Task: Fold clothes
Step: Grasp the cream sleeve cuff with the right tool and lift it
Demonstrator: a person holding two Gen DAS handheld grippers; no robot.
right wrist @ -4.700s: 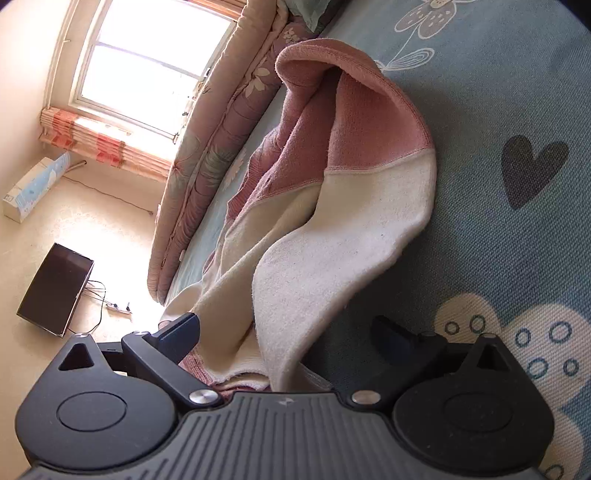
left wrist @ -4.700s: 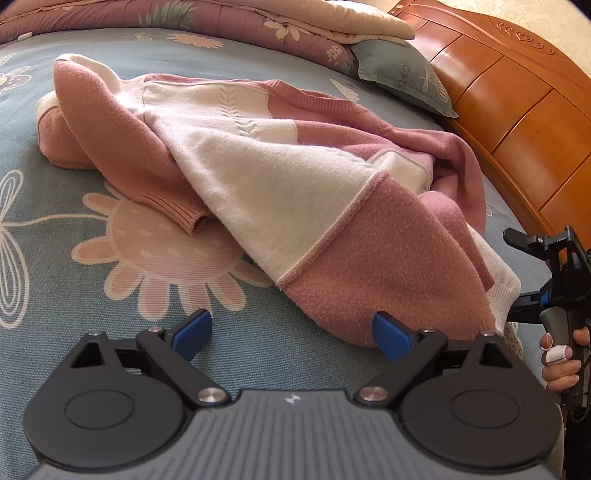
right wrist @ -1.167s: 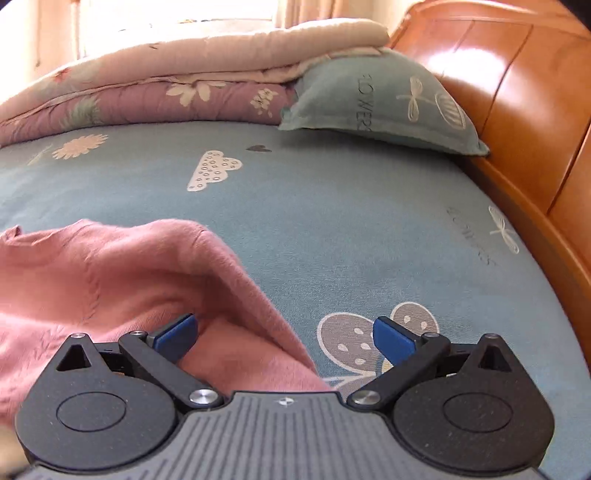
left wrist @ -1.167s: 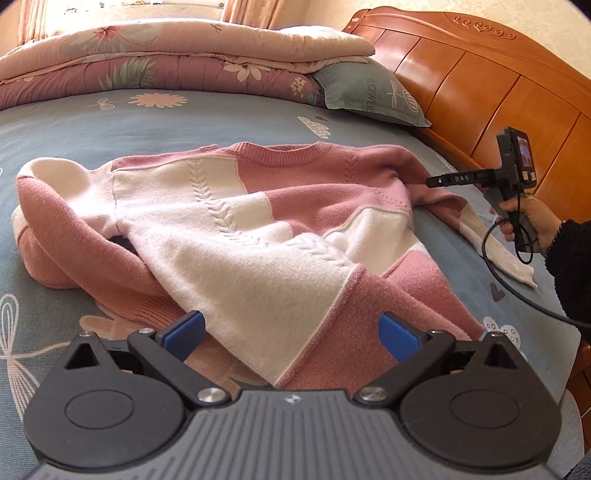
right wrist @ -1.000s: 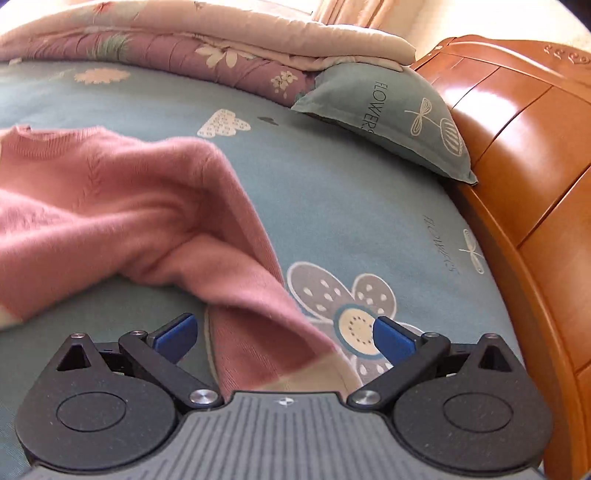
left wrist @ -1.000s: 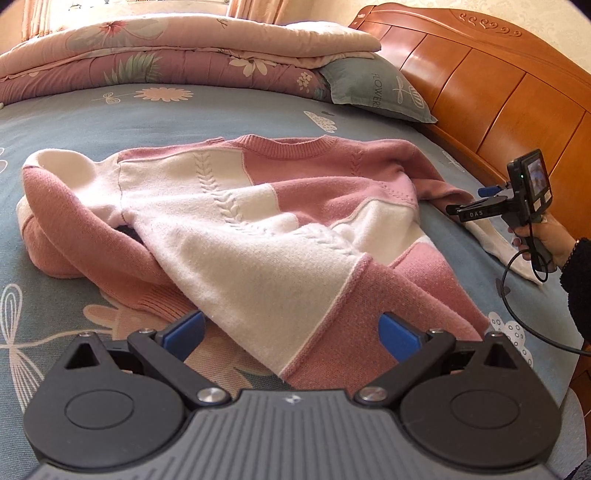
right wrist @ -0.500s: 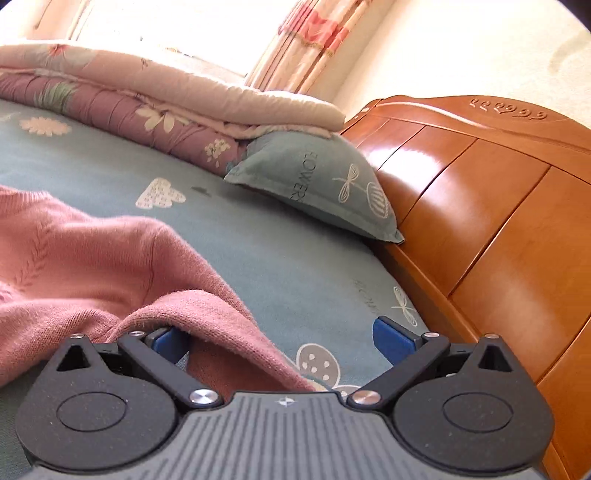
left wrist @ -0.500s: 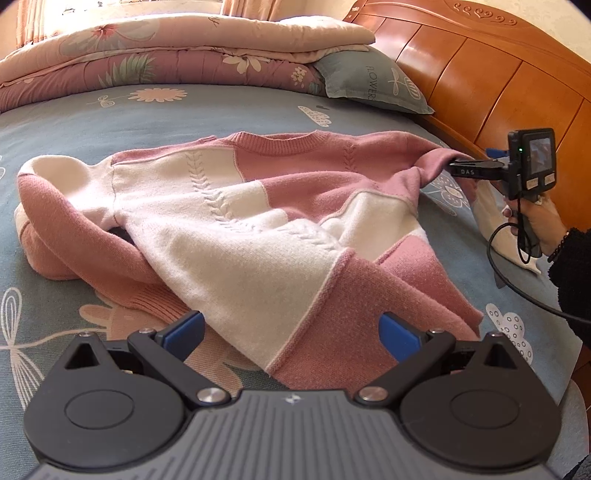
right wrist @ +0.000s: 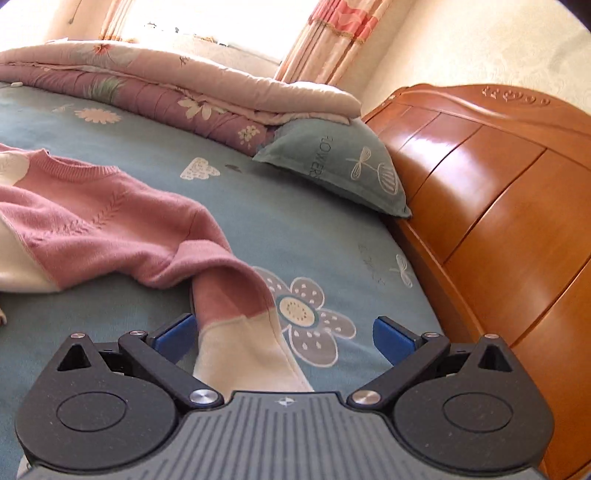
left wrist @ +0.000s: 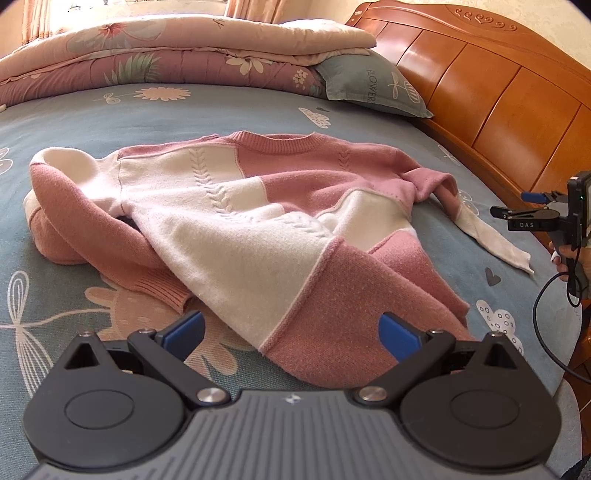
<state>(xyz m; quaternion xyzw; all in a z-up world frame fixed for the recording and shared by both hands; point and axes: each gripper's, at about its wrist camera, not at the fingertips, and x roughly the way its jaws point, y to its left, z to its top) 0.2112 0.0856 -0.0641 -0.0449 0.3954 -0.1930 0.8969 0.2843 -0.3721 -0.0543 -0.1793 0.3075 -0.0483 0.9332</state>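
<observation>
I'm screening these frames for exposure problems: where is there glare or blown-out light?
Right wrist view: the window is blown out white, and sun glare streaks the wooden headboard. Left wrist view: milder sheen on the headboard; the sweater is evenly lit and sharp.

Black left gripper (left wrist: 291, 334), blue fingertips (left wrist: 184, 330), silver pivot screws, ribbed grey housing, black cable

sweater (left wrist: 236, 221): pink and cream knit, rumpled, front up, mid-frame
sleeve (right wrist: 236, 306): stretched toward lower centre

Pink-and-cream sweater (left wrist: 258, 221), blue floral sheet (left wrist: 221, 110), blue fingers (left wrist: 184, 330)
</observation>
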